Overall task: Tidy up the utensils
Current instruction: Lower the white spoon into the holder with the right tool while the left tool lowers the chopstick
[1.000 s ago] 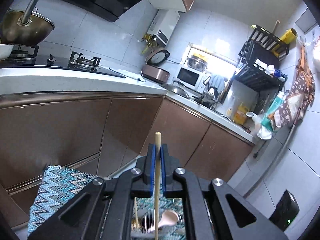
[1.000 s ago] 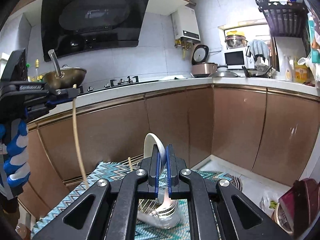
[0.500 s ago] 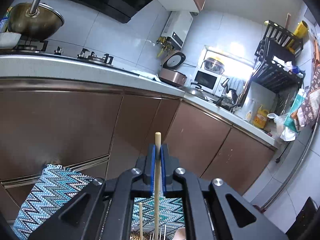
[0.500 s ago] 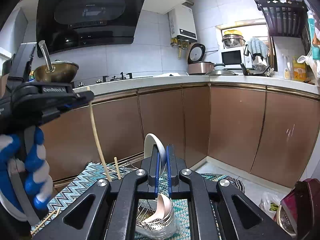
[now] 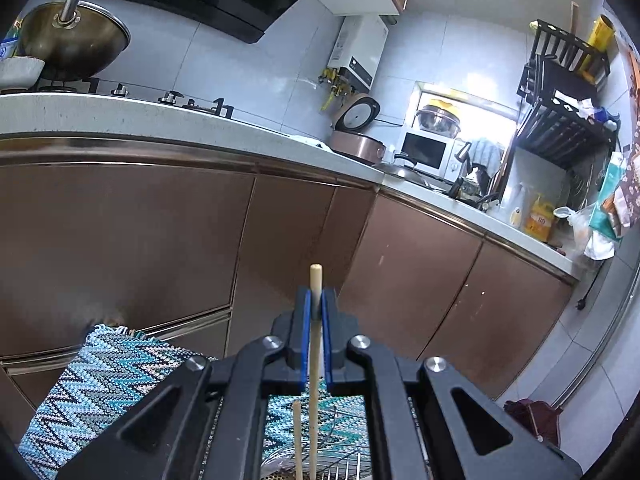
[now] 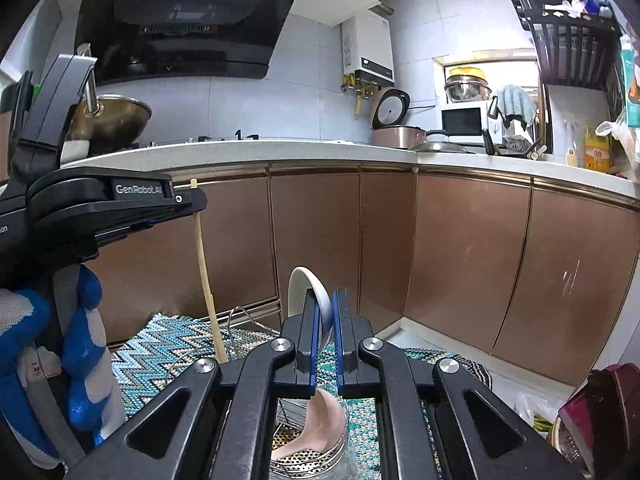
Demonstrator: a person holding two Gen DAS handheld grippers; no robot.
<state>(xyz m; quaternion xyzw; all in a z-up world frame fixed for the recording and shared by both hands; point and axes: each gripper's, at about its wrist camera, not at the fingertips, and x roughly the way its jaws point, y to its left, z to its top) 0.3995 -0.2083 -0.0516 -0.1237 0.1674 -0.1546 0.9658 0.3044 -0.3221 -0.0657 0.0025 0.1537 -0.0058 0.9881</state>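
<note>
— Both grippers have sunk since a second ago; the counter edge sits higher in each wrist view, and more of the zigzag mat [image 5: 100, 384] shows under the left one. What's on the left now?

— A gloved hand [image 6: 52, 344] in blue and white holds the left gripper [image 5: 315, 308]. Its blue pads are pinched on a pale wooden chopstick [image 5: 315, 344] that stands nearly upright, top end poking just above the fingertips and shaft running down toward the wire rack [image 5: 344, 468] at the near edge. From the right wrist view that chopstick [image 6: 208, 280] hangs below the left gripper [image 6: 188, 200], its lower end near the rack's wire loop [image 6: 240, 316].

— Anything beside it?

— A second chopstick [image 5: 297, 436] stands just left of the held one, lower down, in the perforated holder; its base is cut off by the frame.

— And to the right?

— The right gripper [image 6: 325, 320] has its pads closed on a white ceramic spoon [image 6: 308, 296], bowl end up and tilted left above the fingertips. Below, a pinkish spoon [image 6: 320, 420] lies in the round perforated metal cup [image 6: 308, 456], on the mat.

— Far side?

— Brown cabinets [image 6: 460, 260] under a white countertop [image 6: 280, 148], with a wok [image 6: 112, 120] at far left.
</note>
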